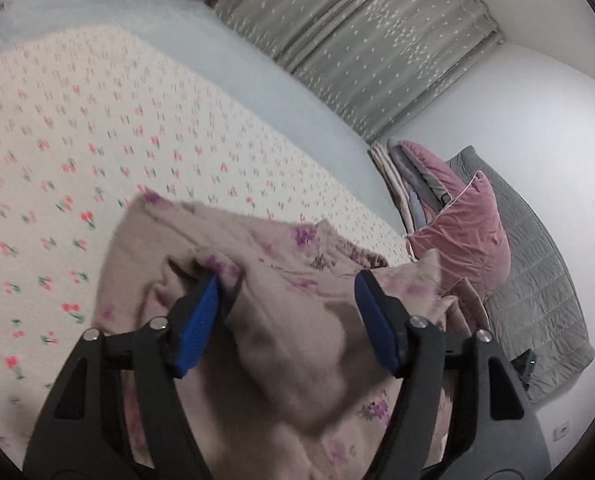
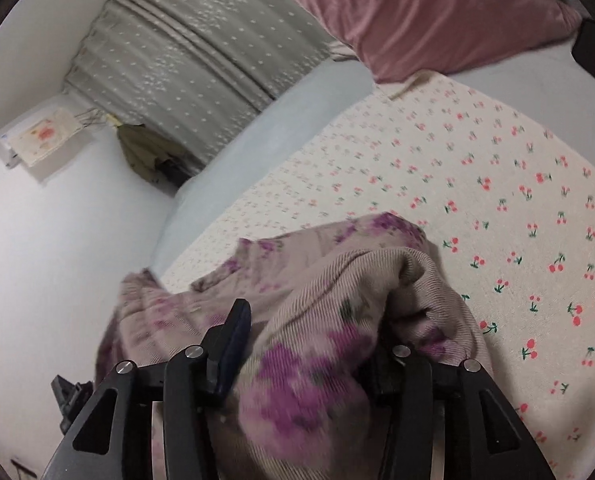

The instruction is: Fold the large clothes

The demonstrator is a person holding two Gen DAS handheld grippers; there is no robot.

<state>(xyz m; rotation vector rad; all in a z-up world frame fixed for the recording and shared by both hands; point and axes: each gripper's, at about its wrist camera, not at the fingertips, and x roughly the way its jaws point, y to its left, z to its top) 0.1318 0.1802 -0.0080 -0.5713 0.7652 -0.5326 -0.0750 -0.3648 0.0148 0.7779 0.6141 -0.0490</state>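
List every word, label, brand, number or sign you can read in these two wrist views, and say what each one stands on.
None can be read.
White wall-mounted unit with a cover printed in red: print too blurred to read.
Small dark device with a tiny green light on the grey quilted mat: no legible marking.
Mauve floral ribbed garment, cream cherry-print bedsheet and grey dotted curtain: patterns only.

It was a bedroom in a home. A bed filled most of both views, spread with a cream cherry-print sheet [image 1: 97,128] and backed by a grey quilted headboard [image 1: 537,280]. Pink velvet pillows [image 1: 465,224] and folded blankets [image 1: 401,184] were stacked at its head. Grey star-patterned curtains [image 1: 357,40] hung along the wall, and a covered wall air conditioner [image 2: 41,136] sat high on the plain white wall.
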